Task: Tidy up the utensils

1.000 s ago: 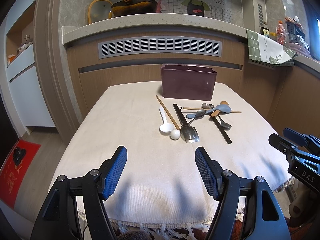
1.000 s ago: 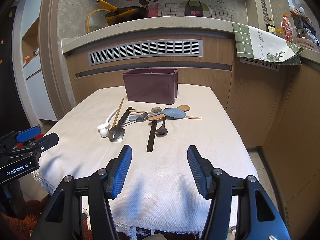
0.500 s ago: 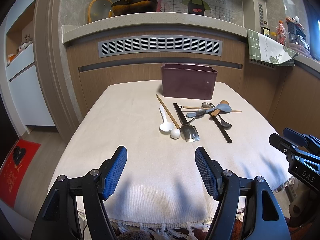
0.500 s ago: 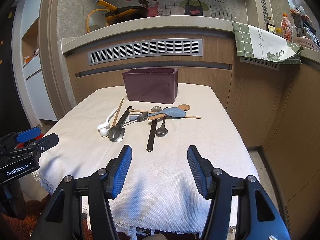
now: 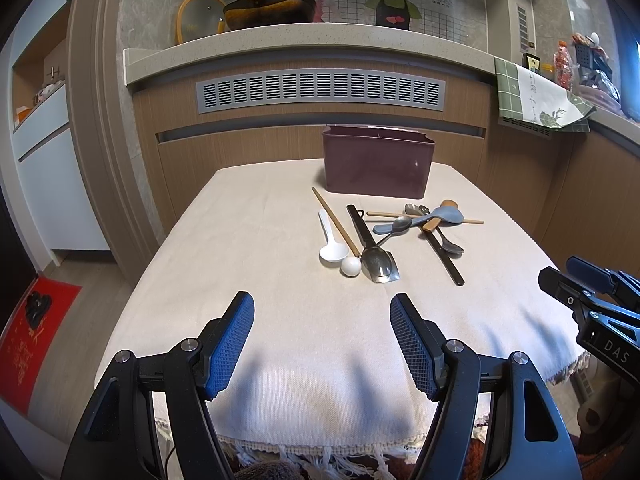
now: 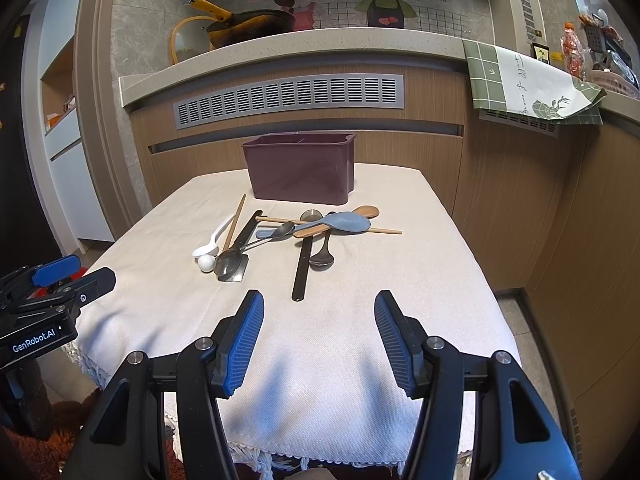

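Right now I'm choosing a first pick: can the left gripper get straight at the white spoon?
Probably yes. The left gripper is open and empty, only bare tablecloth lies before the white spoon, whose near side is clear.

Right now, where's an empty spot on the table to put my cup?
The cloth is bare left of the white spoon, and along the near edge by both grippers' fingers. It's crowded between the bin and the black stick, where spoons pile up.

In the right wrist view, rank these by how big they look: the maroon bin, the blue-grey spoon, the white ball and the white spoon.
Largest to smallest:
1. maroon bin
2. blue-grey spoon
3. white spoon
4. white ball
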